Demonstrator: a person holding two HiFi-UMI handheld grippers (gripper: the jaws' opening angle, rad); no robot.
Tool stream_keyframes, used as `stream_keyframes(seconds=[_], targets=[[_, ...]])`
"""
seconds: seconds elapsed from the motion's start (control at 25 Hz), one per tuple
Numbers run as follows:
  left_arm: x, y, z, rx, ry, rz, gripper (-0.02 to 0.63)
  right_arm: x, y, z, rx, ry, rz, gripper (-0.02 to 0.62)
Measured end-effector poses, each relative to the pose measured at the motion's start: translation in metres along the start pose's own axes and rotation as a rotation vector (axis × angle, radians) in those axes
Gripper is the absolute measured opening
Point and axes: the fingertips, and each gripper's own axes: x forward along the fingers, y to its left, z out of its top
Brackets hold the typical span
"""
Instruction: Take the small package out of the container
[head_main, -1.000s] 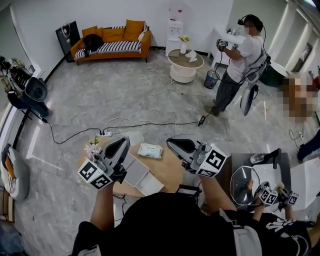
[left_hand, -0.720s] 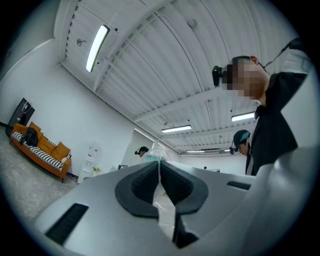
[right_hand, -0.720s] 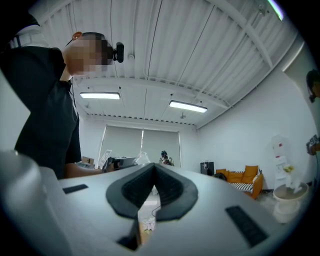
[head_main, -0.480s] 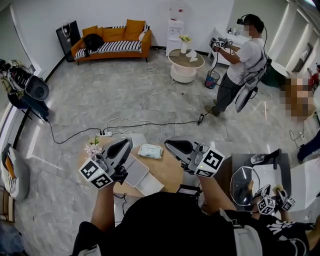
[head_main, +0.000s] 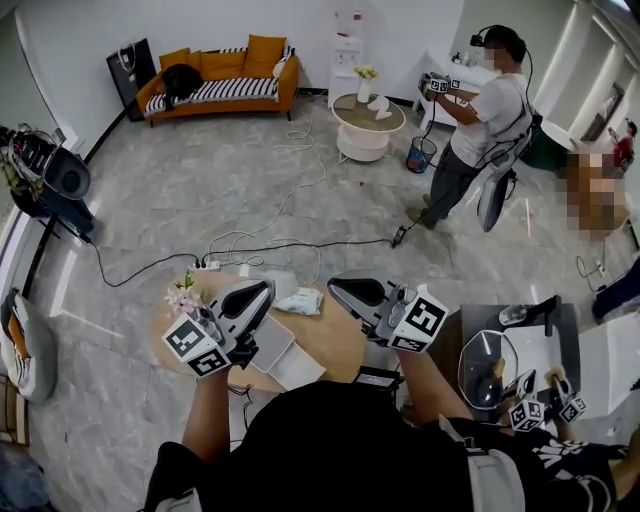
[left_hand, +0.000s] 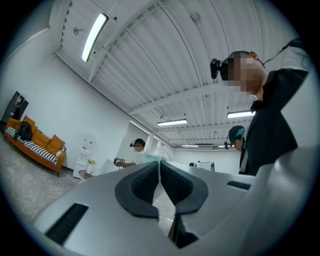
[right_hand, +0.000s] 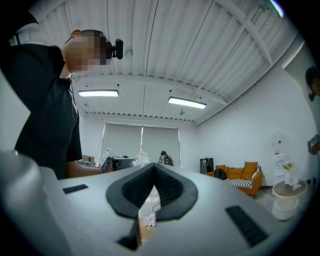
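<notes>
The small package (head_main: 299, 301), a white soft pack, lies on the round wooden table (head_main: 335, 340), outside the open white container (head_main: 282, 352). My left gripper (head_main: 268, 289) hovers over the container, shut, its tip just left of the package; whether they touch I cannot tell. In the left gripper view the dark pads (left_hand: 145, 187) meet at the tip, and a pale edge of the package (left_hand: 150, 158) shows beyond it. My right gripper (head_main: 336, 288) hangs to the right of the package, apart from it. Its pads (right_hand: 167, 187) close at the tip with nothing between them.
A small bunch of flowers (head_main: 183, 294) stands at the table's left edge. Cables and a power strip (head_main: 208, 265) lie on the floor beyond. Another person (head_main: 480, 120) stands far right. A second person's grippers (head_main: 540, 410) work at a grey table at right.
My left gripper has moved right and slightly down, closer to the package's left end. The package and the right gripper have stayed in place.
</notes>
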Motion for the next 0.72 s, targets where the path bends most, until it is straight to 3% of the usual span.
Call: stream_keyframes(seconds=[0.72], targets=[[0.021,0.007,-0.012,-0.013,-0.005,-0.033,0.026,-0.007,-0.015,-0.004,-0.02,-0.008,0.013,0.011]])
